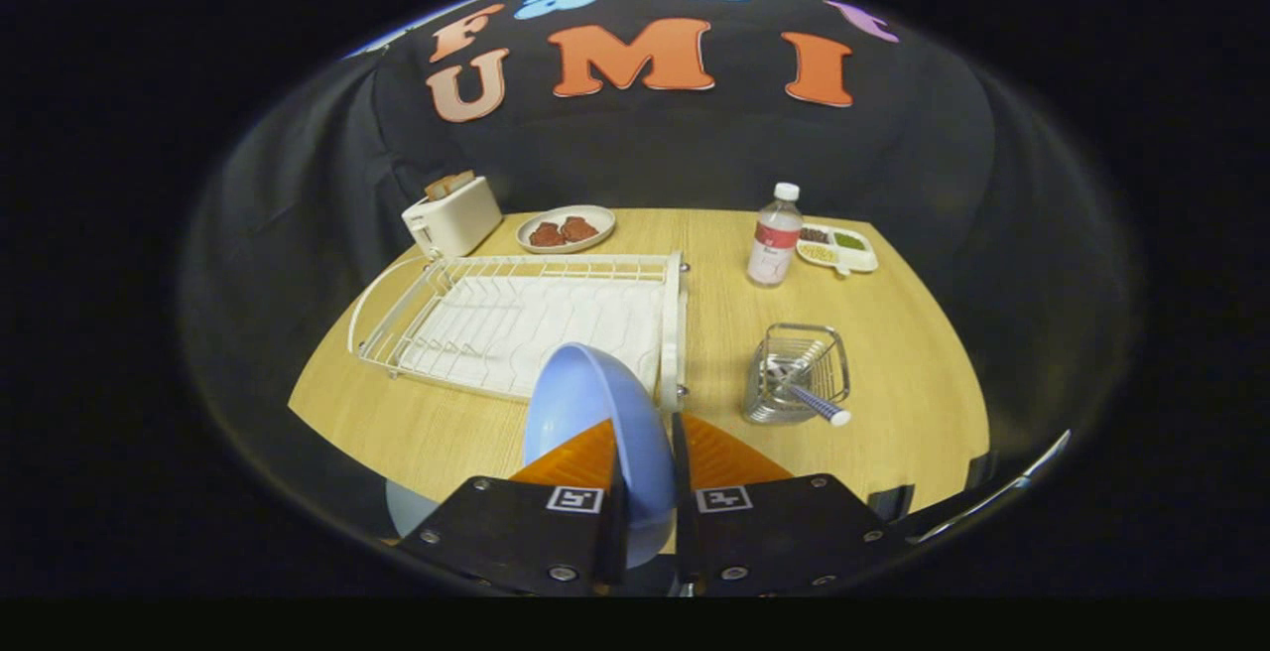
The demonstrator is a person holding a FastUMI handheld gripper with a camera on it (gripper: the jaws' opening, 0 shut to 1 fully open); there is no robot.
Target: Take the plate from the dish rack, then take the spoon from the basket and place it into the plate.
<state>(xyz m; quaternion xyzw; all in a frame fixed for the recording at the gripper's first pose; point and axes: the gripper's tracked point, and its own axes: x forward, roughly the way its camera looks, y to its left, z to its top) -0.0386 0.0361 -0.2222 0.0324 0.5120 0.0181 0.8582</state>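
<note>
A light blue plate stands on edge between my gripper's two orange fingers, which are shut on its rim. It is held up in front of the near end of the white wire dish rack, whose slots are bare. To the right of the rack stands a small wire basket holding a spoon, its blue-striped handle with a white tip sticking out toward me. The basket lies just ahead and to the right of my fingers.
On the wooden table, beyond the rack, sit a white toaster and a plate of reddish food. A plastic bottle and a divided snack tray stand at the far right.
</note>
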